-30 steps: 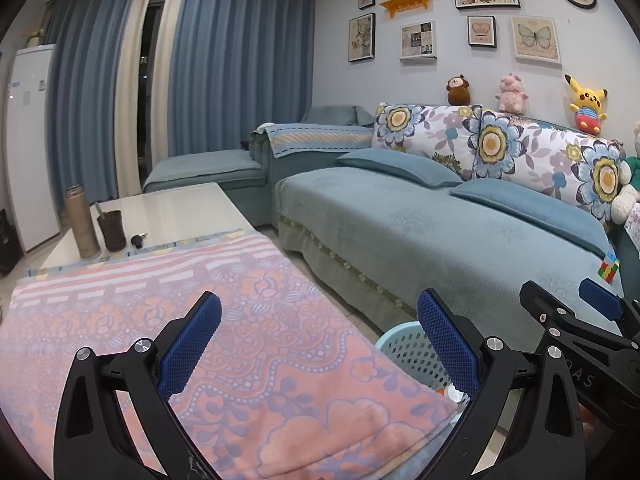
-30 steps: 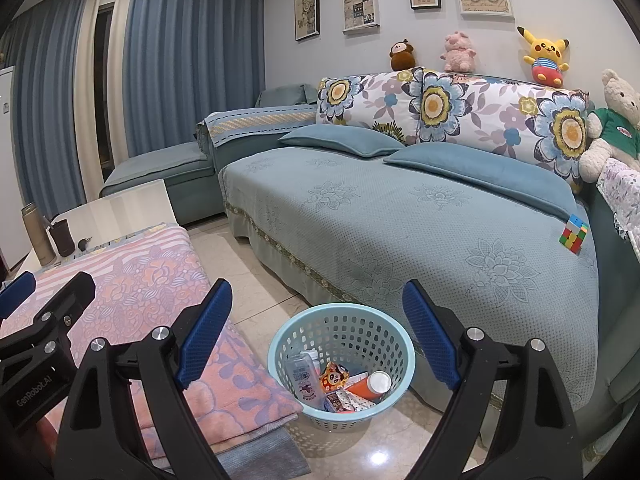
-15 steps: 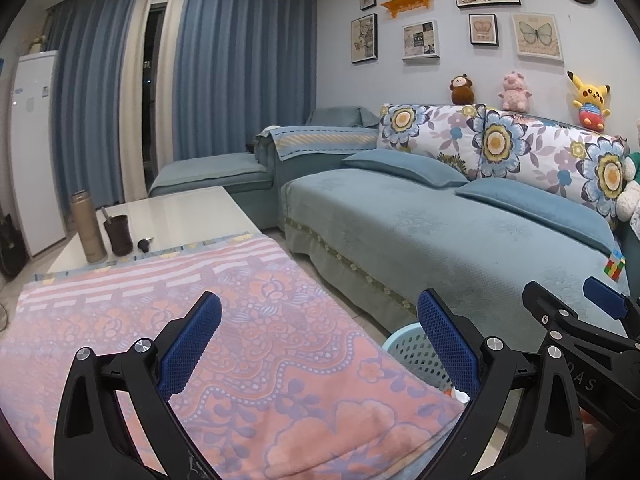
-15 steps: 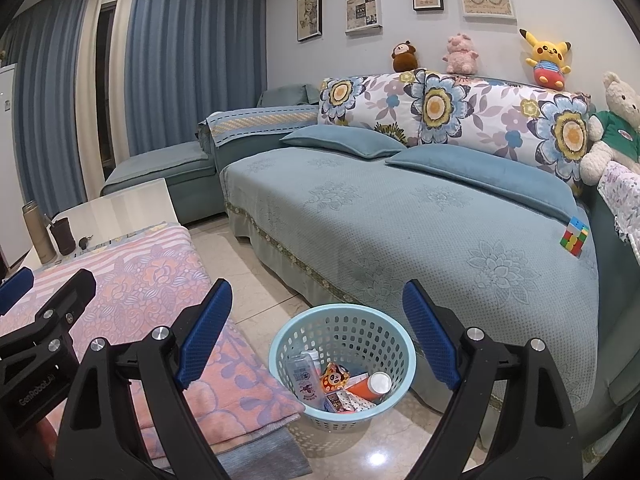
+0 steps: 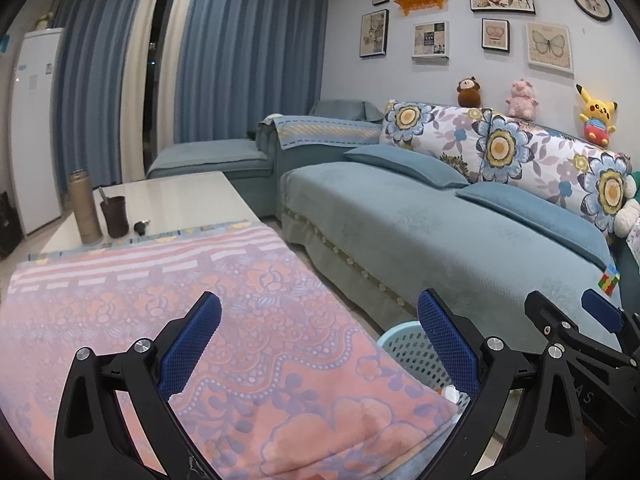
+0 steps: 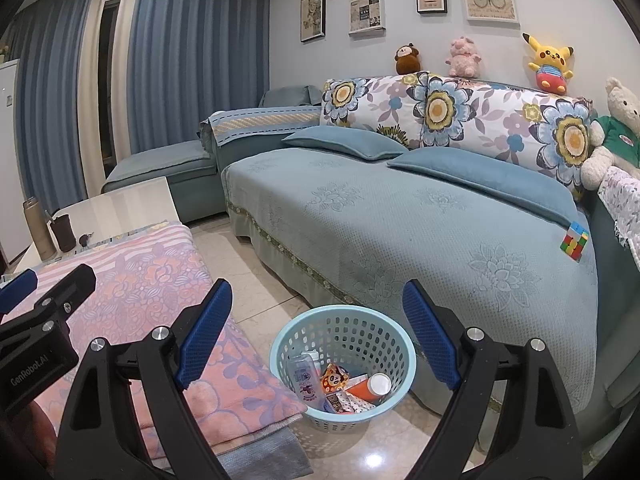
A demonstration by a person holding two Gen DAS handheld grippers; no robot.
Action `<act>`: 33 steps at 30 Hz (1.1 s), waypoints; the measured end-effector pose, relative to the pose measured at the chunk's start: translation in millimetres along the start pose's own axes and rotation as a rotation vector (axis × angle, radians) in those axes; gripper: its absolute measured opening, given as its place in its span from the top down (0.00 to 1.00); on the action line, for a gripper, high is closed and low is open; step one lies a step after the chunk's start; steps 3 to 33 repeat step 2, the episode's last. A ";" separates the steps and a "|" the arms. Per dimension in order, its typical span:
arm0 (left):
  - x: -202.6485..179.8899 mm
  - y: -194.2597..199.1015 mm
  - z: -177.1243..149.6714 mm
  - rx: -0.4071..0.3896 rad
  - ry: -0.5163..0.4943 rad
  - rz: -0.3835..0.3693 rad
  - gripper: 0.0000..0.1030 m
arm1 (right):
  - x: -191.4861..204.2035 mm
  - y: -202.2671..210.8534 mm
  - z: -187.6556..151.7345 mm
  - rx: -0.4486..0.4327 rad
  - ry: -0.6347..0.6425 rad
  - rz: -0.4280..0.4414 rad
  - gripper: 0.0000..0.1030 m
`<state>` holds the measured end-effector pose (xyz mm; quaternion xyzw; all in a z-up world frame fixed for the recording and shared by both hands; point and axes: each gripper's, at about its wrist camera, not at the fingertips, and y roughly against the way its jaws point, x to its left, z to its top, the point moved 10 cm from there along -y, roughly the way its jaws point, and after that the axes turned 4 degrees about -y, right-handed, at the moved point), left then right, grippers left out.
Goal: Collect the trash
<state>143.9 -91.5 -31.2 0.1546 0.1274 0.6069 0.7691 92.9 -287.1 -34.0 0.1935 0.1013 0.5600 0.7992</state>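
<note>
**Blue-padded claws wide, trash in the basket**

Blue mesh pads on both claws stand far apart, nothing btwn them. Left gripper (image 5: 320,344) hangs over the pink floral blanket (image 5: 224,320) that covers the near end of the low table; its jaws are spread and empty. Right gripper (image 6: 318,334) sits just to the right of it, jaws likewise spread, nothing held.

Straight ahead of the right claw & below it, framed btwn its two pads, is the light-blue basket (image 6: 400,344) on the tiled floor. Trash inside: a clear plastic bottle (image 6: 306,378), a snack packet w/ a panda face (image 6: 336,378), an orange bottle w/ white cap (image 6: 370,386), some wrappers under them. Basket stands btwn the blanket's hanging corner and the sofa's skirt, close to both. From the left claw only its rim shows, behind the right-hand pad.

Beyond the basket: teal sofa (image 6: 400,216), a colour cube (image 6: 575,241) near its far right edge. Past the left claw, on the bare table part (image 5: 172,200): a tall flask (image 5: 84,208), a dark cup (image 5: 115,216), keys beside it.
</note>
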 end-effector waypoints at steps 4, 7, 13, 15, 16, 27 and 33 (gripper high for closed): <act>1.1 0.6 0.9 -0.008 -0.002 0.004 0.07 | -0.8 0.0 -0.2 0.000 0.002 0.002 0.20; 1.1 0.6 0.9 -0.008 -0.002 0.004 0.07 | -0.8 0.0 -0.2 0.000 0.002 0.002 0.20; 1.1 0.6 0.9 -0.008 -0.002 0.004 0.07 | -0.8 0.0 -0.2 0.000 0.002 0.002 0.20; 1.1 0.6 0.9 -0.008 -0.002 0.004 0.07 | -0.8 0.0 -0.2 0.000 0.002 0.002 0.20; 1.1 0.6 0.9 -0.008 -0.002 0.004 0.07 | -0.8 0.0 -0.2 0.000 0.002 0.002 0.20; 1.1 0.6 0.9 -0.008 -0.002 0.004 0.07 | -0.8 0.0 -0.2 0.000 0.002 0.002 0.20; 1.1 0.6 0.9 -0.008 -0.002 0.004 0.07 | -0.8 0.0 -0.2 0.000 0.002 0.002 0.20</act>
